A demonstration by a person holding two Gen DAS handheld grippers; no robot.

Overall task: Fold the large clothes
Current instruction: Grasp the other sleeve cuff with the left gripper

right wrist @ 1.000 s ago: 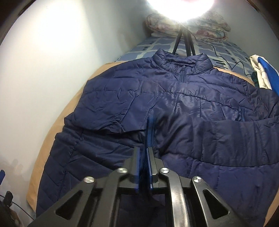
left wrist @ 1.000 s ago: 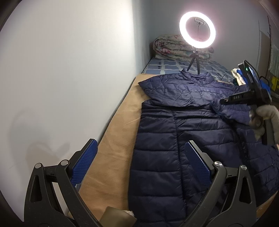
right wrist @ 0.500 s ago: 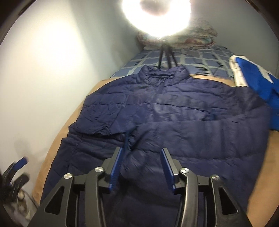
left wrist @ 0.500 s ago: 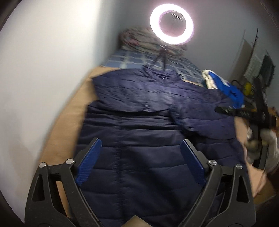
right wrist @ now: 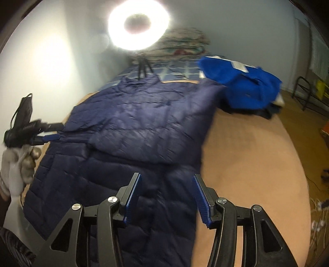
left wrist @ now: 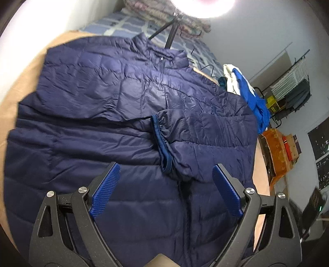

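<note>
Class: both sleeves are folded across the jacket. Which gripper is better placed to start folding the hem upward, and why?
Probably the left gripper: open, it hovers over the jacket body near the hem. The right gripper, also open, sits at the jacket's edge, partly over bare bed cover.

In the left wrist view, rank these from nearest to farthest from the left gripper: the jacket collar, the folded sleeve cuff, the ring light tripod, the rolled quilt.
Seen from the left gripper:
1. Folded sleeve cuff, just ahead, on the jacket's middle.
2. Jacket collar, at the jacket's far end.
3. Ring light tripod, just behind the collar.
4. Rolled quilt, at the head of the bed, behind the tripod.
</note>
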